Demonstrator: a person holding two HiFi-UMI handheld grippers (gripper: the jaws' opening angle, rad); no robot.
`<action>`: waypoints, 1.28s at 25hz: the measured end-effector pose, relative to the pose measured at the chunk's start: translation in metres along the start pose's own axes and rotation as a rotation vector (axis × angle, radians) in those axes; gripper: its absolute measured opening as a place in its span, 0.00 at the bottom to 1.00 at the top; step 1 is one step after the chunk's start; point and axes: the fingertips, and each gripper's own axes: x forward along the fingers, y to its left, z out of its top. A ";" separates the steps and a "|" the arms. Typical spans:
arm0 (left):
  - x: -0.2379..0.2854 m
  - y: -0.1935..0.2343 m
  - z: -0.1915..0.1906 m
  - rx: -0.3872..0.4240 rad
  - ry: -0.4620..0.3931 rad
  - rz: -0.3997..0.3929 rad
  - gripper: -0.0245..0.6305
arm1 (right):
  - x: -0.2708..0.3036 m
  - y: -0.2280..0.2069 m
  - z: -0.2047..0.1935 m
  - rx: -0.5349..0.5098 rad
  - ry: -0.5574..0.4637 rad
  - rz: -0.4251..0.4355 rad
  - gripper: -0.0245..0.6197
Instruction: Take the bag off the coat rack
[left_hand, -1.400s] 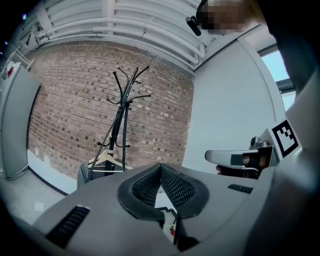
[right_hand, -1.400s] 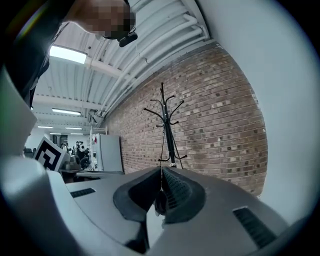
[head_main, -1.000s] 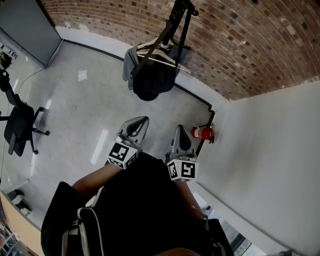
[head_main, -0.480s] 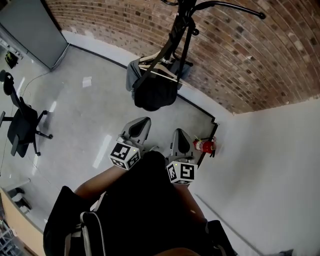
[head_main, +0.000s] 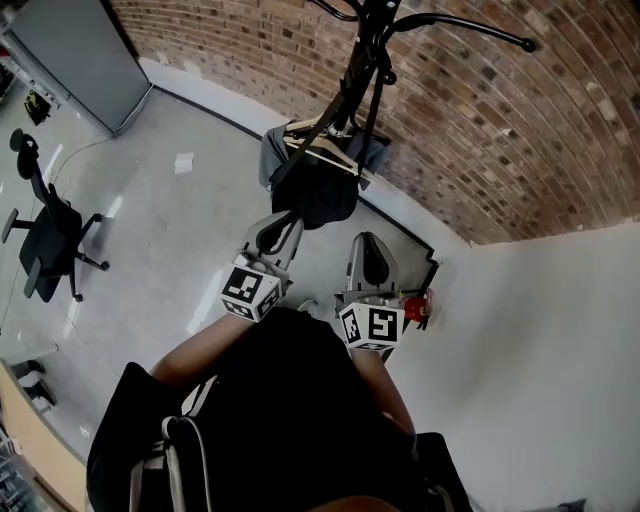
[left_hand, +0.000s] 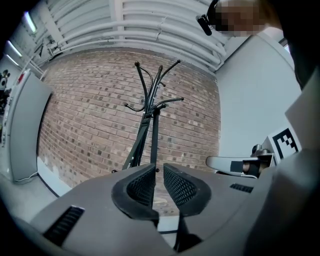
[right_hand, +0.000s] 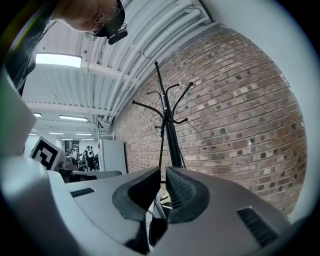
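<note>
Closer to the bag (head_main: 318, 190) now, left gripper (head_main: 286, 220) (jaws just parting) and right gripper (head_main: 367, 243) (jaws together) hold nothing; open wide before lifting its strap (head_main: 340, 105) off the coat rack (head_main: 366, 40).

I am standing in an office: red brick wall (head_main: 520, 120), polished grey floor (head_main: 170, 230), a black swivel chair (head_main: 45, 240), a coat rack (right_hand: 167, 120), a fire extinguisher (head_main: 416, 308), and ceiling pipes (left_hand: 150, 27) with strip lights (right_hand: 57, 60) overhead.
</note>
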 end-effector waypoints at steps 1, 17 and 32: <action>0.005 0.002 0.001 0.002 0.014 -0.010 0.12 | 0.006 -0.002 0.001 -0.002 0.002 0.005 0.07; 0.090 0.042 0.054 0.055 -0.065 0.053 0.23 | 0.097 -0.053 0.014 -0.018 0.057 0.011 0.21; 0.160 0.071 0.057 0.144 -0.029 0.089 0.24 | 0.162 -0.074 0.015 -0.053 0.089 0.000 0.21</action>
